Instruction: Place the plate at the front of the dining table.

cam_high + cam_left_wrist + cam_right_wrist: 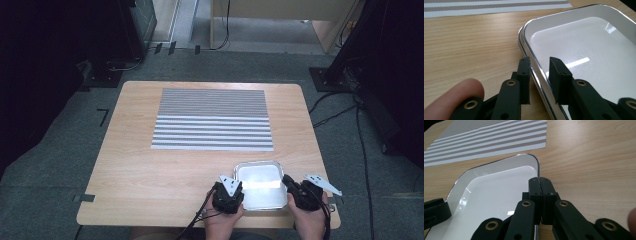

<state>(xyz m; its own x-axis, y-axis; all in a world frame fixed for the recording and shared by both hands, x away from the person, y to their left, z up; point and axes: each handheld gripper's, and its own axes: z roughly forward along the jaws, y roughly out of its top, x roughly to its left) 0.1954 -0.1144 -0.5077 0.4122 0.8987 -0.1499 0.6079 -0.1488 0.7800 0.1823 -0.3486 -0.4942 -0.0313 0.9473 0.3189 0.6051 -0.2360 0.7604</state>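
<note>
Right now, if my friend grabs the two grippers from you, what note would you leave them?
Right gripper: shut on the right rim of the metal tray, pads pinching the edge.
Left gripper: open, straddling the tray's left rim, one jaw outside, one inside, not pressing yet.
The tray sits at the near edge of the wooden table, nothing in it. The striped placemat lies beyond it, apart from the tray.
Done: right side gripped. Left: probably close the left gripper on the rim, then lift the tray with both, perhaps toward the placemat.
</note>
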